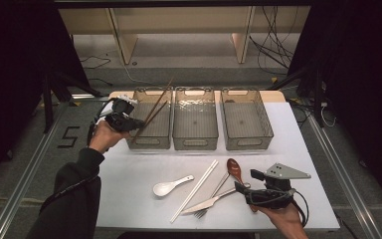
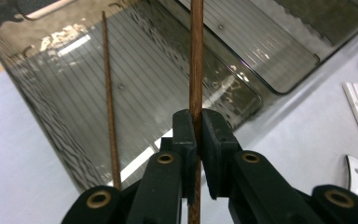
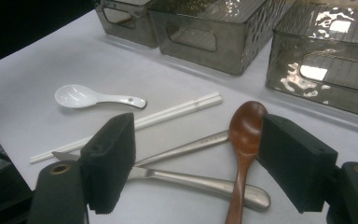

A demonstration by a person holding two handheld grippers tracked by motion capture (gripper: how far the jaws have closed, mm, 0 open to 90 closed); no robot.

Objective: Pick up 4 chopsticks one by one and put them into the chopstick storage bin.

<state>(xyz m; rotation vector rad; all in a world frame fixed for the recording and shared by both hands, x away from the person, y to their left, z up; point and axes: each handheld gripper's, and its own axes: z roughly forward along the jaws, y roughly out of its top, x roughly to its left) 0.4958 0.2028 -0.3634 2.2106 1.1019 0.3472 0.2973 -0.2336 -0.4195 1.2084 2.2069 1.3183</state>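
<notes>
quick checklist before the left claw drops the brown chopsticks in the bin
1. Left claw shut on a brown chopstick: ok.
2. Second brown chopstick also gripped: cannot tell; it runs beside the jaws, not between the pads.
3. Chopstick tips over the left bin: ok.
4. Left bin free of other utensils: ok.
5. Right claw open and low over the wooden spoon, away from the bins: ok.
6. White chopsticks lying out of the way on the table: ok.

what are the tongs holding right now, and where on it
Left tongs clamp one brown chopstick near its lower end, over the left bin. Right tongs hold nothing.
</notes>
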